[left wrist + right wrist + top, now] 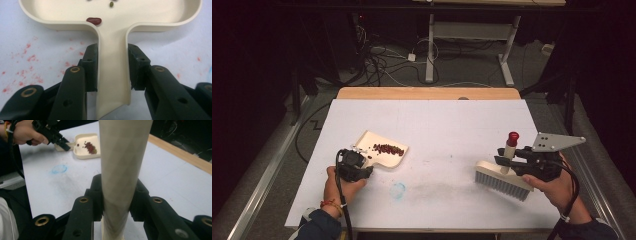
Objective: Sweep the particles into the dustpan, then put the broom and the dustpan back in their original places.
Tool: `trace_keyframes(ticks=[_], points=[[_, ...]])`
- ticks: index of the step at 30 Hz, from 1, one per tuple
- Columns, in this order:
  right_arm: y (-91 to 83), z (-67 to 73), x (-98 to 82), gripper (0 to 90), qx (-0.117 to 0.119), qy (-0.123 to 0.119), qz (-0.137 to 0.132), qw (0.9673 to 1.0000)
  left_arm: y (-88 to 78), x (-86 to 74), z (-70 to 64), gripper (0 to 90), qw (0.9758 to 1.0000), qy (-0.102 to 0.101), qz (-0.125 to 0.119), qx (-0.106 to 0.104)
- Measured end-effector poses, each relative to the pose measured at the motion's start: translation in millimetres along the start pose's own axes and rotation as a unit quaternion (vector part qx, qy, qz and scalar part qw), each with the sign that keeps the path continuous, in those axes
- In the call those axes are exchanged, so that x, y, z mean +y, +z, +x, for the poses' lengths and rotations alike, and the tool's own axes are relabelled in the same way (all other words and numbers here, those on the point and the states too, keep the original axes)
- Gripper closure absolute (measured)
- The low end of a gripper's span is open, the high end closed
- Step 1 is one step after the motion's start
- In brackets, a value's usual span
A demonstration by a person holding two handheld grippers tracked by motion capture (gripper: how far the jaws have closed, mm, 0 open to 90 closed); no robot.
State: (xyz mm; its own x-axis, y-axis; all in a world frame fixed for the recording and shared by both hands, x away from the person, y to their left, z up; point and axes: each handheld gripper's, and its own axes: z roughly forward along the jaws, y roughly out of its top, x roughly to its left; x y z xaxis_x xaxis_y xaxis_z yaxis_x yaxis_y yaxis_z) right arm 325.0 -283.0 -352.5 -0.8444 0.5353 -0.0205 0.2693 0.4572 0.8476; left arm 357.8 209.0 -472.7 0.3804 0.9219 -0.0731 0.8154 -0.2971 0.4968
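Left gripper [362, 165] clamped on dustpan [384, 150] handle, left of table [437, 125]; beans [388, 148] inside, pan's far rim cut off in left gripper view. Blue smudge [397, 190] mid-table. Right gripper [507, 162] clamps brush [503, 181] handle; bristles hidden in right gripper view.

The dustpan [384, 150] is cream, its beans [388, 148] dark red. The brush [504, 175] is cream with grey bristles and a red tip. The white table [447, 125] has a blue smudge [397, 190].

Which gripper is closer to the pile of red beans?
Left. The left gripper clamps the handle of the dustpan that holds the red beans. The right gripper is far across the table, clamped on the brush handle.
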Motion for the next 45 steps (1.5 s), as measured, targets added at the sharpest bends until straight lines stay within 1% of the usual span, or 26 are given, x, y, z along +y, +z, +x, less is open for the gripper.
trace_keyframes(ticks=[3,5,8,11,14,15,16,17,18,19,20,21,22,23,24,25,27,29,32,34,36,38,39,42,44,45], points=[[6.6,-5.3,-0.6,69.6,0.014,0.006,0.014,0.9998,1.5,1.9,-2.0,62.8,1.0,-0.009,-0.005,-0.001],[10.5,-10.7,-1.2,69.6,0.021,0.011,0.019,0.9996,1.7,1.3,-4.0,58.4,0.9999,-0.013,-0.007,-0.005],[17.2,-17.8,-1.0,69.6,0.024,0.016,0.025,0.9993,0.7,-1.6,-8.1,56.5,0.9997,-0.014,-0.008,-0.02],[24.6,-26.6,1.0,69.5,0.023,0.028,0.023,0.9991,-0.9,-5.6,-14.1,53.7,0.9997,0.0,-0.005,-0.025],[34.9,-35.1,6.7,67.8,-0.002,0.028,0.035,0.999,-3.1,-9.1,-18.3,52.3,0.9991,0.013,-0.003,-0.039],[38.5,-39.0,8.5,66.6,-0.008,0.031,0.036,0.9988,-3.6,-10.0,-19.5,50.1,0.9991,0.019,-0.005,-0.038],[42.2,-43.6,9.9,65.9,-0.018,0.038,0.035,0.9985,-4.6,-11.0,-20.3,47.8,0.9988,0.03,-0.012,-0.037],[46.3,-48.9,11.1,65.8,-0.021,0.045,0.039,0.998,-6.1,-12.2,-20.8,44.6,0.9985,0.041,-0.018,-0.031],[50.7,-53.7,12.0,65.3,-0.025,0.049,0.043,0.9976,-8.0,-13.6,-21.2,41.6,0.9982,0.05,-0.026,-0.02],[55.3,-57.7,12.8,64.4,-0.034,0.055,0.048,0.9967,-10.5,-15.3,-21.2,39.0,0.9972,0.061,-0.04,-0.017],[60.3,-61.6,13.3,63.6,-0.045,0.059,0.055,0.9957,-14.1,-18.0,-21.1,35.5,0.995,0.074,-0.061,-0.027],[65.1,-65.7,13.4,62.8,-0.052,0.062,0.061,0.9949,-18.4,-21.9,-21.7,32.4,0.9919,0.089,-0.084,-0.033],[69.5,-69.4,13.5,61.9,-0.063,0.068,0.065,0.9936,-23.6,-27.3,-23.2,29.2,0.9868,0.112,-0.113,-0.03],[74.8,-73.9,13.3,61.5,-0.079,0.076,0.073,0.9913,-26.2,-30.4,-24.1,26.0,0.984,0.127,-0.123,-0.025],[77.9,-76.2,13.0,61.3,-0.085,0.079,0.078,0.9902,-28.6,-34.0,-24.8,25.1,0.9803,0.144,-0.134,-0.018],[82.0,-79.7,12.2,60.5,-0.09,0.082,0.083,0.989,-30.3,-37.5,-24.4,23.4,0.9772,0.155,-0.145,-0.014],[90.5,-85.6,10.3,59.4,-0.119,0.09,0.097,0.9841,-30.9,-44.0,-21.0,21.2,0.974,0.163,-0.156,-0.02],[98.8,-91.4,6.9,58.9,-0.118,0.1,0.099,0.983,-30.1,-49.3,-18.3,20.8,0.9722,0.164,-0.166,-0.022],[111.2,-96.1,4.7,57.3,-0.141,0.105,0.108,0.9784,-29.9,-53.8,-16.8,20.7,0.9695,0.176,-0.169,-0.024],[119.0,-99.0,3.6,57.2,-0.148,0.111,0.113,0.9762,-30.5,-57.0,-15.7,20.4,0.9676,0.184,-0.171,-0.027],[127.3,-101.6,2.1,56.9,-0.156,0.117,0.118,0.9736,-30.6,-59.6,-14.8,19.4,0.9668,0.19,-0.169,-0.018],[134.8,-103.8,0.4,56.5,-0.173,0.118,0.129,0.9692,-31.2,-61.3,-14.5,18.6,0.9659,0.192,-0.172,-0.019],[138.3,-105.0,-0.9,56.7,-0.182,0.121,0.13,0.967,-31.5,-61.7,-14.8,18.4,0.9658,0.193,-0.173,-0.017],[142.5,-108.3,-4.7,57.0,-0.199,0.13,0.123,0.9636,-32.1,-63.7,-17.2,18.4,0.9646,0.198,-0.174,-0.019],[144.5,-110.9,-8.0,57.1,-0.199,0.14,0.12,0.9626,-32.5,-64.3,-18.5,18.4,0.9638,0.204,-0.171,-0.019],[145.7,-111.8,-9.4,56.9,-0.204,0.143,0.12,0.961,-32.8,-64.5,-19.0,18.4,0.9636,0.204,-0.171,-0.019]])
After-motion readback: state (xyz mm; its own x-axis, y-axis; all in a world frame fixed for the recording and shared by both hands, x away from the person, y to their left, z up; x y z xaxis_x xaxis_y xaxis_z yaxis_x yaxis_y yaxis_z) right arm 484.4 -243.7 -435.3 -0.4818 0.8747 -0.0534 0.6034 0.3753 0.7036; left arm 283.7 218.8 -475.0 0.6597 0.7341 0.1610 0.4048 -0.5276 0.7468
